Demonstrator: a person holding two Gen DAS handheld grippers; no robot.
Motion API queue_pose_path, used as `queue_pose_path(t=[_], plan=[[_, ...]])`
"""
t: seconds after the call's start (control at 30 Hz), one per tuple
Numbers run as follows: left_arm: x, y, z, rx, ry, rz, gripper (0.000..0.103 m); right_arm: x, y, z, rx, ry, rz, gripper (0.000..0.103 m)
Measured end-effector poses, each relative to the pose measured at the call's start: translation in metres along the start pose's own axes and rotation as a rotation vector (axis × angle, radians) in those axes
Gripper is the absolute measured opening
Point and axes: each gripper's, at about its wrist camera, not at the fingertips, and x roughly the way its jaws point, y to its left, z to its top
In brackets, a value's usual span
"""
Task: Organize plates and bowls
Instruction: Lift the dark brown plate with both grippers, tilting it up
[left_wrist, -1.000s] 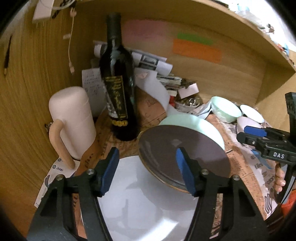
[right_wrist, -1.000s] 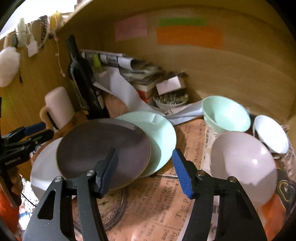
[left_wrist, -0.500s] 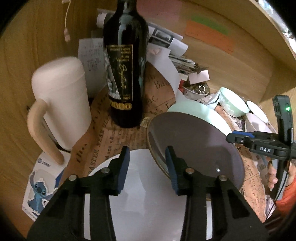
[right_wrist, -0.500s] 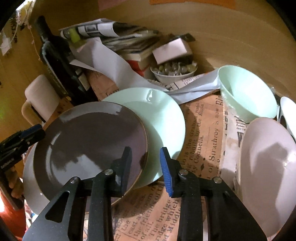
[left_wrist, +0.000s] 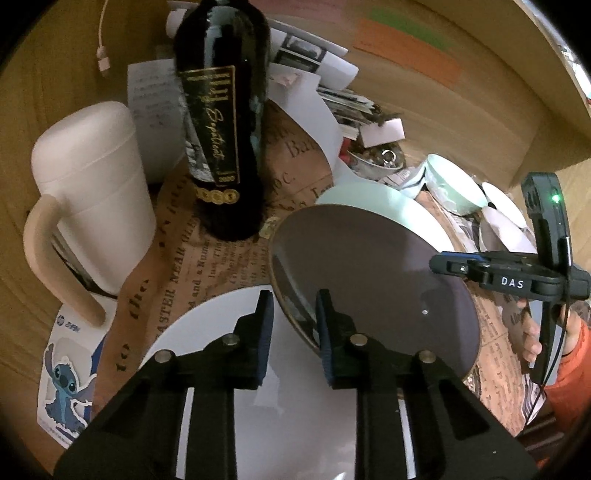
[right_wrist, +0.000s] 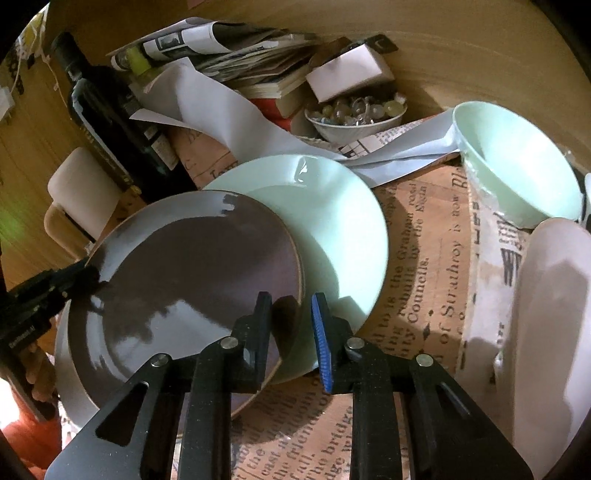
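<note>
Newspaper-lined desk: both grippers, left gripper (left_wrist: 293, 325) and right gripper (right_wrist: 291, 332), bracket the brown plate (right_wrist: 184, 280) rim, not visibly clamped. Mint plate (right_wrist: 332, 229) at one o'clock, bowls unstacked; barely begun.

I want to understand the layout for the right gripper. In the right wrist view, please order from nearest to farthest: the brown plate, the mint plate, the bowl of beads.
1. brown plate: its rim lies between the fingers of the right gripper.
2. mint plate: just behind, partly under the brown one.
3. bowl of beads: far back, near the wall.
</note>
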Motion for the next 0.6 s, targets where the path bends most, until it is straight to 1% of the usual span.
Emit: queue_pose_path(t=[0.07, 0.2, 0.37, 0.43, 0.6], plan=[[-0.0002, -0.0012, -0.0004, 0.007, -0.003, 0.007, 0.022, 0.003, 0.0013, 0.0012, -0.001, 0.01, 0.012, 0.02], [0.0007, -0.0014, 0.0, 0.006, 0.003, 0.008, 0.022, 0.0047, 0.004, 0.0025, -0.007, 0.009, 0.003, 0.02], [0.0037, 0.0032, 0.002, -0.01, 0.038, -0.033, 0.022, 0.006, -0.0013, 0.0032, -0.001, 0.025, 0.039, 0.022], [0.0039, 0.0033, 0.0021, -0.016, 0.04, -0.037, 0.022, 0.005, -0.0021, 0.0026, 0.003, 0.024, 0.047, 0.022], [0.0024, -0.004, 0.0021, -0.003, 0.027, 0.011, 0.022, 0.0029, -0.0003, 0.0008, 0.011, 0.015, 0.042, 0.022]])
